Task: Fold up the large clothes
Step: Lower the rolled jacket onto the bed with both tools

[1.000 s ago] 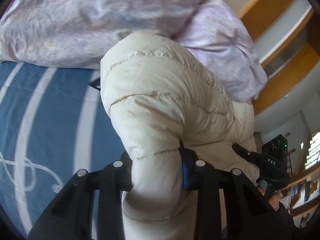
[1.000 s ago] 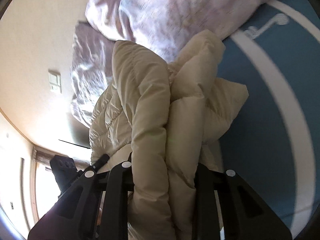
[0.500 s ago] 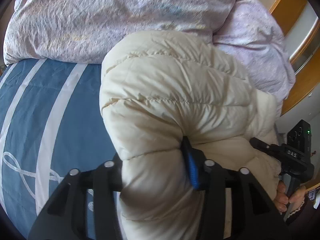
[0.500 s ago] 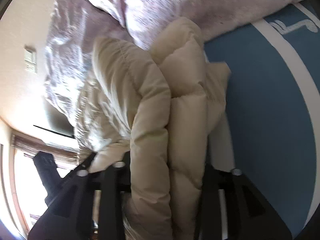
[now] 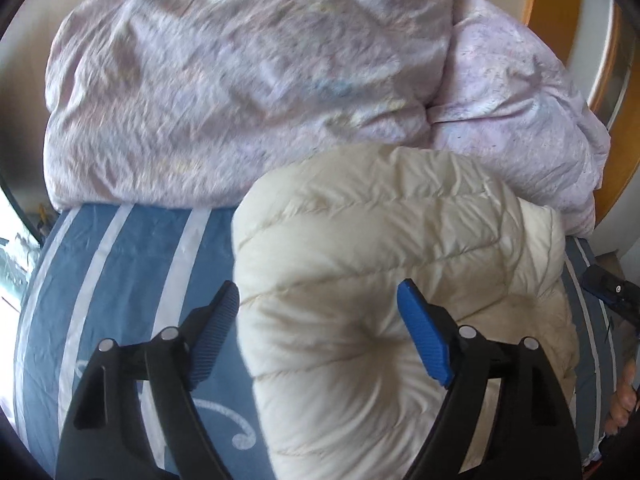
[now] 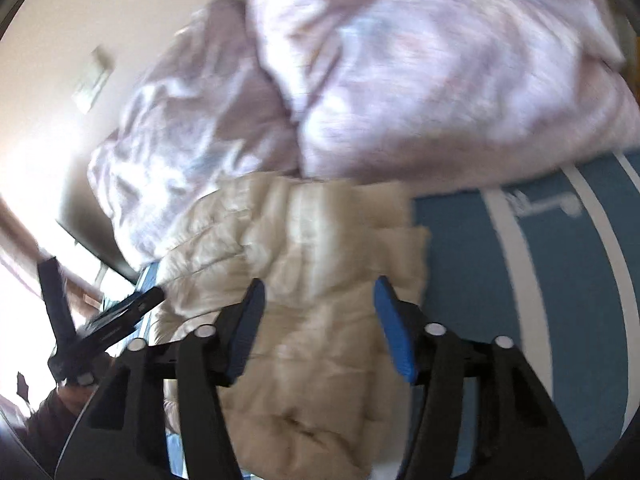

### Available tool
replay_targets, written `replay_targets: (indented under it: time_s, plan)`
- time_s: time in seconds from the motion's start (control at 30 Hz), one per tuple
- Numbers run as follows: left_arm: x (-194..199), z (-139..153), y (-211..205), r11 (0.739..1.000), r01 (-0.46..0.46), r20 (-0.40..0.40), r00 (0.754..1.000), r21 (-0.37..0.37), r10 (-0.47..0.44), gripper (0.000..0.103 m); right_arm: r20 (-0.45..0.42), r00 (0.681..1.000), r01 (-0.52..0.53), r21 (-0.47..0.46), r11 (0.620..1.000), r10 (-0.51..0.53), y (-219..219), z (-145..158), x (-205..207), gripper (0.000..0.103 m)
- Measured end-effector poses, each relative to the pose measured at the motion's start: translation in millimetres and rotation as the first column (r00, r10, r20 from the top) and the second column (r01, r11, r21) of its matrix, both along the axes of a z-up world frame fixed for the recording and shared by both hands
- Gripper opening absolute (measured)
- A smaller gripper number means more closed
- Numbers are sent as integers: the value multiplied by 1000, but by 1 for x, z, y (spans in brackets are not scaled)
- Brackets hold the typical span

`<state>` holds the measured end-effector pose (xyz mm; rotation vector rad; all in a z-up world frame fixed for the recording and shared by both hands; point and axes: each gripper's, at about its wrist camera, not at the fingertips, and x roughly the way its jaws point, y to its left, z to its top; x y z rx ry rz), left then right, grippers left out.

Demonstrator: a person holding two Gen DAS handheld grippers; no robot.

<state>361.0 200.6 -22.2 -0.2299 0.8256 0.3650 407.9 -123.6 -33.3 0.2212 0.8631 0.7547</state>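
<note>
A cream quilted puffer jacket (image 5: 392, 280) lies bunched on the blue bed cover with white stripes (image 5: 120, 264). My left gripper (image 5: 318, 320) is open, its blue-padded fingers spread on either side of the jacket's folded edge. The jacket also shows in the right wrist view (image 6: 316, 280), blurred. My right gripper (image 6: 318, 312) is open too, its jaws apart over the jacket. The right gripper's tip shows at the far right of the left wrist view (image 5: 612, 296), and the left gripper at the left of the right wrist view (image 6: 116, 316).
A crumpled lilac duvet (image 5: 248, 92) is piled behind the jacket against the wall; it also shows in the right wrist view (image 6: 400, 80). A wooden frame (image 5: 560, 20) stands at the right. The blue cover (image 6: 540, 280) stretches to the right of the jacket.
Both grippers have opened and let go of the jacket, which has dropped onto the bed. Both cameras have swung toward the duvet.
</note>
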Motion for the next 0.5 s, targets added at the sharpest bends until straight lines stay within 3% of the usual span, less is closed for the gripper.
replay_targets:
  time_s: [0.17, 0.3, 0.5]
  plan:
    - [14, -5, -15, 998, 29, -13, 1000, 58, -28, 81, 39, 998, -47, -79, 996, 51, 44, -1, 1, 42]
    - [25, -17, -19, 995, 46, -43, 998, 84, -43, 81, 93, 995, -23, -171, 985, 39, 69, -10, 4, 42]
    - [36, -34, -19, 994, 59, -55, 997, 90, -54, 87, 69, 998, 9, -251, 968, 9, 79, -41, 19, 41]
